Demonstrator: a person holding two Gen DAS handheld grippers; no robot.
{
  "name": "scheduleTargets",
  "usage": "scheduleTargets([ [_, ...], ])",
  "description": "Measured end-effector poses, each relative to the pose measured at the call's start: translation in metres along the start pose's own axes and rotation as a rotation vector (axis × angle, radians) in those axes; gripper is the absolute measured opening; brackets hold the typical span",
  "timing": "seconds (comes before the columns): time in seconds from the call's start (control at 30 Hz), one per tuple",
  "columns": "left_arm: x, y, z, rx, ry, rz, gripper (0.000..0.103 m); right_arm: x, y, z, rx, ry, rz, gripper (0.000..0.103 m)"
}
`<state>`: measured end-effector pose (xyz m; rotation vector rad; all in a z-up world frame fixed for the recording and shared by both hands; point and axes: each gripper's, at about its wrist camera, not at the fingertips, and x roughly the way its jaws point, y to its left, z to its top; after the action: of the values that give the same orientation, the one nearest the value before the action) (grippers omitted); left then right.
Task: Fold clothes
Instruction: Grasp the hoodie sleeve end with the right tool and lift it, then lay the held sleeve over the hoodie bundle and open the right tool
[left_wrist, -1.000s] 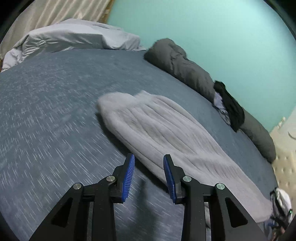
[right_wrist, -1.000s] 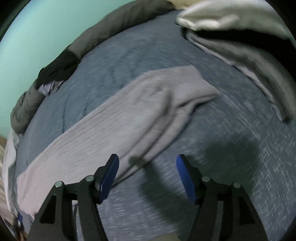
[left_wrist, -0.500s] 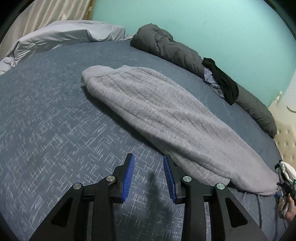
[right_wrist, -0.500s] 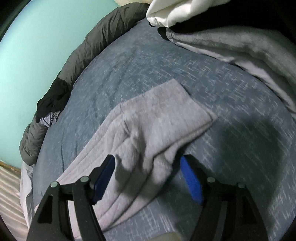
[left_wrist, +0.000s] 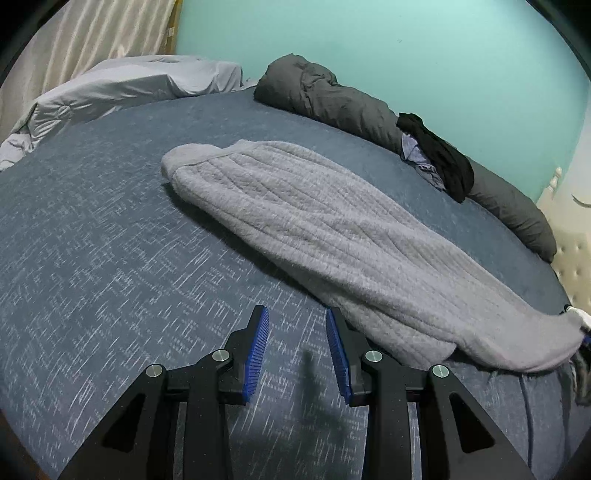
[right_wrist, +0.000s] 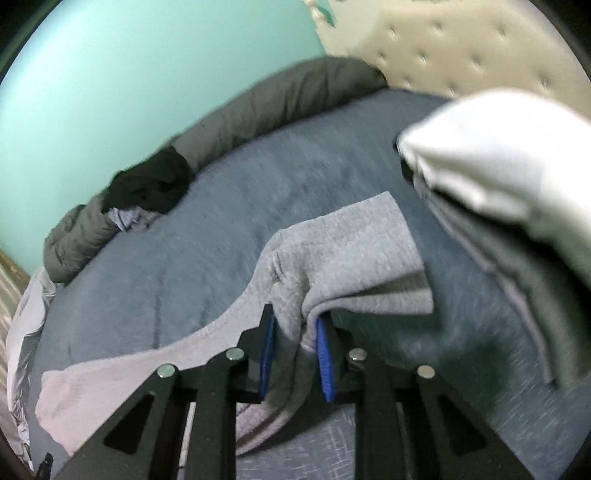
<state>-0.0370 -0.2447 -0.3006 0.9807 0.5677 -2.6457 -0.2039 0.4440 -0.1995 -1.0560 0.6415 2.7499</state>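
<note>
Right gripper (right_wrist: 293, 349): jaws clamped on grey sweatpants (right_wrist: 343, 254) hem. Left gripper (left_wrist: 297, 354): jaws parted, empty, above bed (left_wrist: 110, 236).

Bed (left_wrist: 92, 258): carries a long garment (left_wrist: 332, 229) laid flat across its middle. Rolled duvet (left_wrist: 332, 107): along the bed's far edge, against the wall (left_wrist: 406, 48). Small heap of clothes (left_wrist: 439, 155): on top of the duvet. Bedding pile (left_wrist: 122, 85): far left corner, before the curtain (left_wrist: 92, 40). Headboard (right_wrist: 461, 48): at the bed's right end. Stack of clothes (right_wrist: 517, 192): just right of the garment's end. Left gripper (left_wrist: 297, 354): over the bed, beside the garment's near edge. Right gripper (right_wrist: 293, 354): at the garment's right end, a fold between its jaws.
</note>
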Motion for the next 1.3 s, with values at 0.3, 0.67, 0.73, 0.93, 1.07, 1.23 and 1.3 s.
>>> scheduleTargets([
  [0.3, -0.019, 0.009, 0.000, -0.015, -0.024, -0.011, 0.035, -0.084, 0.025, 0.075, -0.096, -0.134, 0.012, 0.019],
  [0.67, -0.023, 0.006, 0.004, 0.007, -0.021, -0.052, 0.035, -0.139, 0.012, 0.148, -0.142, -0.214, -0.129, 0.019],
  [0.73, -0.021, 0.002, 0.005, 0.016, -0.020, -0.061, 0.035, -0.136, 0.020, 0.146, -0.171, -0.198, -0.130, 0.019],
  [0.93, -0.017, -0.011, 0.005, 0.048, -0.015, -0.075, 0.035, -0.119, 0.052, 0.128, -0.237, -0.159, -0.108, 0.019],
  [1.07, -0.010, -0.015, 0.008, 0.063, 0.012, -0.089, 0.035, -0.106, 0.079, 0.118, -0.278, -0.137, -0.092, 0.019],
  [1.23, -0.003, -0.018, 0.012, 0.075, 0.023, -0.089, 0.035, -0.090, 0.122, 0.102, -0.349, -0.108, -0.073, 0.019],
  [1.3, 0.000, -0.018, 0.014, 0.080, 0.021, -0.085, 0.035, -0.084, 0.143, 0.093, -0.395, -0.094, -0.057, 0.019],
])
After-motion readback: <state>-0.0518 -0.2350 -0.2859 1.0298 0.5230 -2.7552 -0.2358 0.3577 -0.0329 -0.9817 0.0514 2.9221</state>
